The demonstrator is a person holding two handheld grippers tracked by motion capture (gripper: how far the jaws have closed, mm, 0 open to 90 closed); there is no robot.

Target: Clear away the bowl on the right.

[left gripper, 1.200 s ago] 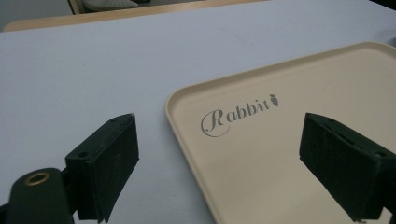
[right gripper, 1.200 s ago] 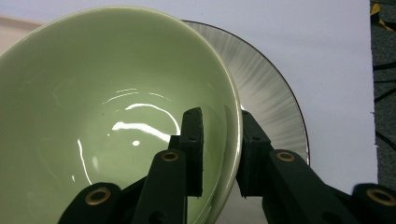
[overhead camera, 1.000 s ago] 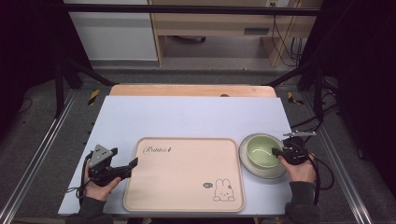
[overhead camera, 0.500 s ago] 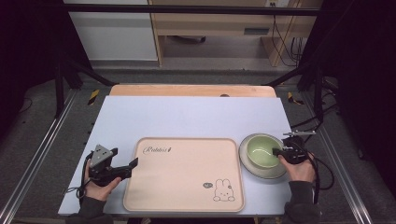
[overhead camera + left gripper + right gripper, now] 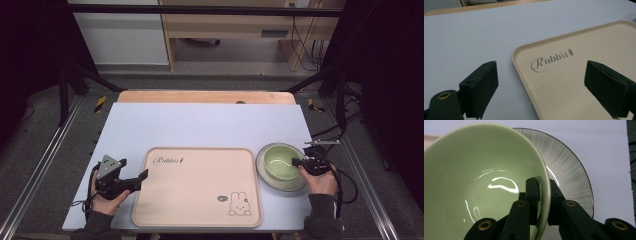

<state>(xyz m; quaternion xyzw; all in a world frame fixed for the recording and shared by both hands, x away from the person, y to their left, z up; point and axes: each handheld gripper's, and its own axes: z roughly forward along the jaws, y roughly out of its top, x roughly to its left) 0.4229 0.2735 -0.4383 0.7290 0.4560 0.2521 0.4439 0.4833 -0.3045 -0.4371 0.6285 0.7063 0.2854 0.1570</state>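
Note:
A pale green bowl [image 5: 279,162] [image 5: 479,180] rests on a grey ribbed plate [image 5: 295,184] [image 5: 571,177] at the right of the table. My right gripper [image 5: 298,162] [image 5: 542,195] is shut on the bowl's right rim, one jaw inside and one outside; its jaws have just been closing onto that rim. A beige tray [image 5: 197,187] [image 5: 579,82] printed with "Rabbit" and a bunny lies at the front centre. At the tray's left edge my left gripper [image 5: 142,177] [image 5: 541,92] stands open, its jaws spanning the tray's near-left corner without touching it.
The pale blue table top [image 5: 200,125] stretches behind the tray and bowl. A wooden strip [image 5: 205,96] runs along its far edge. Metal rails [image 5: 40,165] flank both sides, and cables trail near the right rail.
The right gripper's jaws have drawn together on the bowl's rim. Neither hand has moved, and the tray, bowl and plate lie where they were.

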